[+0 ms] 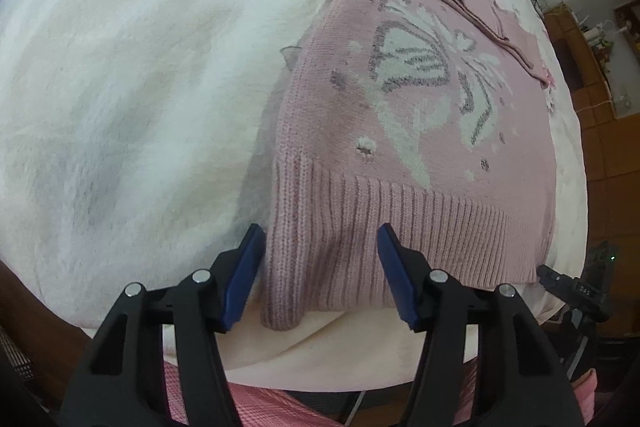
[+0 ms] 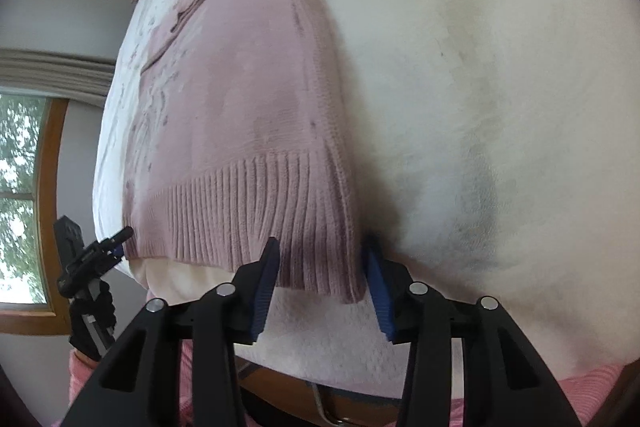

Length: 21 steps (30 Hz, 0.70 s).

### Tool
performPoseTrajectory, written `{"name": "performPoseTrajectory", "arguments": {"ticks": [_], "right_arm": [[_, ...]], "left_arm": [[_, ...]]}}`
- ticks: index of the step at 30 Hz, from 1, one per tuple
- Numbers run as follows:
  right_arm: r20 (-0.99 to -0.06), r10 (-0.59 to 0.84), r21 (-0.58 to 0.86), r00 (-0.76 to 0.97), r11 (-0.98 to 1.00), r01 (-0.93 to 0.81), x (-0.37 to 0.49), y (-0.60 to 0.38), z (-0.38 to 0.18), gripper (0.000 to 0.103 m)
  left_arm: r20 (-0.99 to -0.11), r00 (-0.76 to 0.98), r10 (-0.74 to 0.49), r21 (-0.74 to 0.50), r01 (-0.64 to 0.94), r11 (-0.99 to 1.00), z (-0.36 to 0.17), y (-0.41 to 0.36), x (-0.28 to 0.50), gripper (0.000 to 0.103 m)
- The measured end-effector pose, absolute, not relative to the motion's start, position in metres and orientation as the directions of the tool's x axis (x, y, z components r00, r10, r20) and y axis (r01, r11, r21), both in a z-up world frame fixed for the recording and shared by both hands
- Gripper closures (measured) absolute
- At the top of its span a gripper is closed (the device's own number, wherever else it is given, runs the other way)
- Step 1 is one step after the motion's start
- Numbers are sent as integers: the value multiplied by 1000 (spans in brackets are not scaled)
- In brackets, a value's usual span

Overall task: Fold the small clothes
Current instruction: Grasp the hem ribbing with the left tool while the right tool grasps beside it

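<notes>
A pink knit sweater [image 1: 400, 115] lies flat on the bed [image 1: 140, 67], its ribbed hem [image 1: 400, 219] at the bed's near edge and a sleeve folded across the chest. The left claw [image 1: 320, 279] stands wide open, straddling the hem's left corner without gripping. The right claw [image 2: 320, 287] is equally spread around the hem's right corner, holding nothing. The knit looks soft, thick and floppy, light enough to lift but likely to sag and stretch. The doubled ribbing at each hem corner seems the firmest place to pinch, taking both layers together.
</notes>
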State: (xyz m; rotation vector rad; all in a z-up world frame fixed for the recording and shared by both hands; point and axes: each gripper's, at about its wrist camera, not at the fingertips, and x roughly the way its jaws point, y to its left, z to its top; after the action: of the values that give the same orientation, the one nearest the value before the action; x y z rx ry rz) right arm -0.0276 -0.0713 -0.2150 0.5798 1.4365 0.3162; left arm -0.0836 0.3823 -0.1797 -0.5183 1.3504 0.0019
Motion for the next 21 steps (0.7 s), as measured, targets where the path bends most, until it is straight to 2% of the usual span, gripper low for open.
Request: {"name": "performPoseTrajectory", "arguments": {"ticks": [2, 3, 4, 5, 7, 10, 13, 16, 21], "right_arm": [[-838, 532, 545, 122, 828, 135, -27, -71, -214, 66], [-840, 529, 542, 120, 831, 128, -27, -71, -213, 68], [-841, 528, 540, 118, 833, 121, -27, -71, -211, 74], [-839, 533, 544, 114, 832, 113, -29, -71, -210, 82], [-828, 548, 559, 116, 823, 103, -31, -68, -206, 89], [-815, 565, 576, 129, 813, 82, -31, -69, -199, 92], [-777, 608, 623, 161, 779, 66, -30, -69, -184, 92], [-730, 652, 672, 202, 739, 42, -23, -73, -164, 93], [-653, 706, 740, 274, 671, 33, -1, -83, -132, 93]], "left_arm": [[-926, 236, -294, -358, -308, 881, -181, 385, -84, 52], [-927, 236, -291, -355, -307, 883, -180, 385, -83, 59], [-929, 235, -286, -349, -303, 887, -180, 384, -83, 67], [-932, 234, -277, -340, -297, 893, -178, 384, -83, 71], [-935, 232, -269, -331, -294, 897, -177, 384, -82, 79], [-934, 235, -269, -332, -297, 895, -175, 386, -82, 90], [-923, 258, -285, -356, -295, 887, -166, 388, -82, 94], [-884, 306, -355, -440, -285, 852, -151, 391, -78, 94], [-841, 365, -400, -506, -266, 821, -124, 392, -59, 94]]}}
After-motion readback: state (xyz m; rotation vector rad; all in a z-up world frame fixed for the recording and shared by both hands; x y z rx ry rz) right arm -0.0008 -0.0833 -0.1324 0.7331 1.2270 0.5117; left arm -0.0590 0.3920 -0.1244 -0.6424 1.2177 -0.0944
